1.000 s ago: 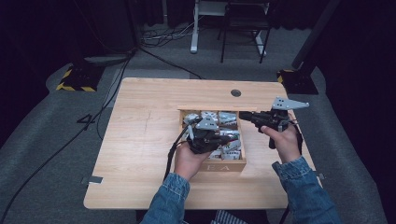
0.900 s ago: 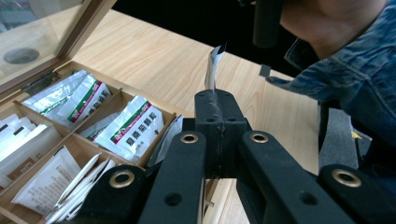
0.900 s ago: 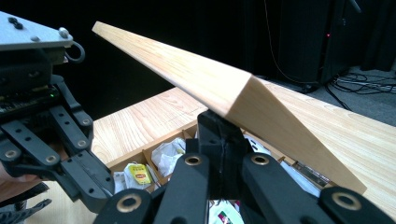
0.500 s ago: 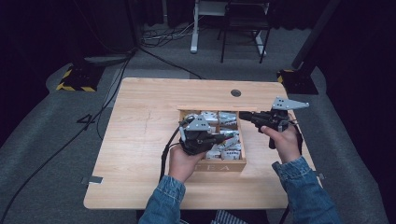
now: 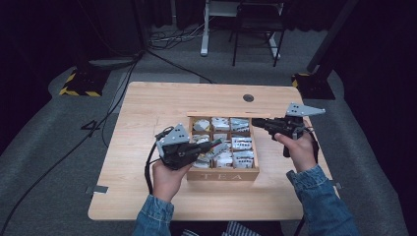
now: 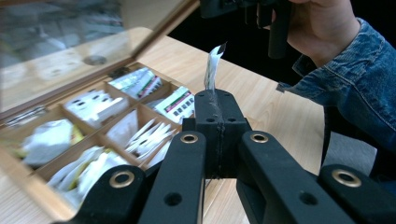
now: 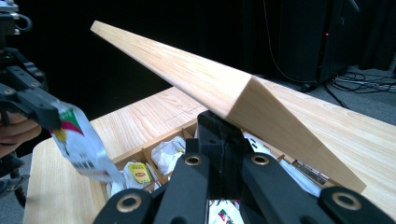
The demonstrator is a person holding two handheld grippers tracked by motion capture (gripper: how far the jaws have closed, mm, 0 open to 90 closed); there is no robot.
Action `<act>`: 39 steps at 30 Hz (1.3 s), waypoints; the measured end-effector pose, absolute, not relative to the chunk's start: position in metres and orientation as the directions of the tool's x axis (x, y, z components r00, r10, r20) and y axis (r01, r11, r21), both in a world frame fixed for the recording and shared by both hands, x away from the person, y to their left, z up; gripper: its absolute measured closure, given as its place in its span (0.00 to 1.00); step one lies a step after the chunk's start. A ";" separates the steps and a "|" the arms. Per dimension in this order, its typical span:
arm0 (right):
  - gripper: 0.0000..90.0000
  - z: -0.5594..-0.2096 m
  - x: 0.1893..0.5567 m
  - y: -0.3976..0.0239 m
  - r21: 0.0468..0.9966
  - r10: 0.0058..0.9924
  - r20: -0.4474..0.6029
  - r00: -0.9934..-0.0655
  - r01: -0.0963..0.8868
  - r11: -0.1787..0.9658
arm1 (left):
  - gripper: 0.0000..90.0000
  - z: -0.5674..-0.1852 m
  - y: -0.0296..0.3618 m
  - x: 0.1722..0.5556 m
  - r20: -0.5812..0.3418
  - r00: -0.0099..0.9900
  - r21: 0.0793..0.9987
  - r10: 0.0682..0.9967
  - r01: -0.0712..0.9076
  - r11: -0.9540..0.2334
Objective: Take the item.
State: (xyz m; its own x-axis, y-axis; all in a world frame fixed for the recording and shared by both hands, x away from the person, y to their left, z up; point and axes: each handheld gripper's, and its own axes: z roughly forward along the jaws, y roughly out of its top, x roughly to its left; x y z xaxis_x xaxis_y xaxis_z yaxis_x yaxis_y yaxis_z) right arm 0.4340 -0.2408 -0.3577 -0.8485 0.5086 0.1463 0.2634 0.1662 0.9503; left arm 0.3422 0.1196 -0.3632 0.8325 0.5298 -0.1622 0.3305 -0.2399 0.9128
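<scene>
A tea bag packet [image 7: 81,144] is pinched in the clenched left tongs [image 6: 215,100] above the tea box [image 5: 223,173] on the bench [image 5: 147,103]; the lid [image 7: 224,88] is gripped by the clenched right tongs [image 7: 219,122]; it should be held steady while the packet is lifted clear.

In the left gripper view, most of the tea sachet [image 6: 212,70] was hidden between the closed jaws, with its edge alone seen above them. The print on the sachets in the tea box [image 5: 223,175] could not be read from above. The lid [image 7: 219,88] was cut off at the right gripper view's right edge, and the box's near compartments were covered by the jaws.
</scene>
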 end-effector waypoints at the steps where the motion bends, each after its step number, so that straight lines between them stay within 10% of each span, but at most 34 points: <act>1: 1.00 -0.358 0.434 -0.241 0.949 0.509 0.147 -0.848 0.265 0.168 | 1.00 -0.364 0.126 0.337 -0.156 0.825 0.914 0.543 0.329 -0.237; 39: 1.00 -0.361 0.423 -0.245 0.941 0.516 0.139 -0.845 0.275 0.196 | 1.00 -0.385 0.229 0.304 -0.188 0.616 0.893 0.765 0.431 -0.128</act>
State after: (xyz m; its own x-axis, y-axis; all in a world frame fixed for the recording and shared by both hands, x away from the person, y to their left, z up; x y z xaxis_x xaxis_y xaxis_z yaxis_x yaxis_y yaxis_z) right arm 0.4232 -0.2449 -0.3605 -0.8452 0.5159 0.1393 0.2749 0.1963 0.9412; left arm 0.3040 0.2294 -0.3854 0.6157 0.7653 -0.1877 0.4312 -0.1278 0.8931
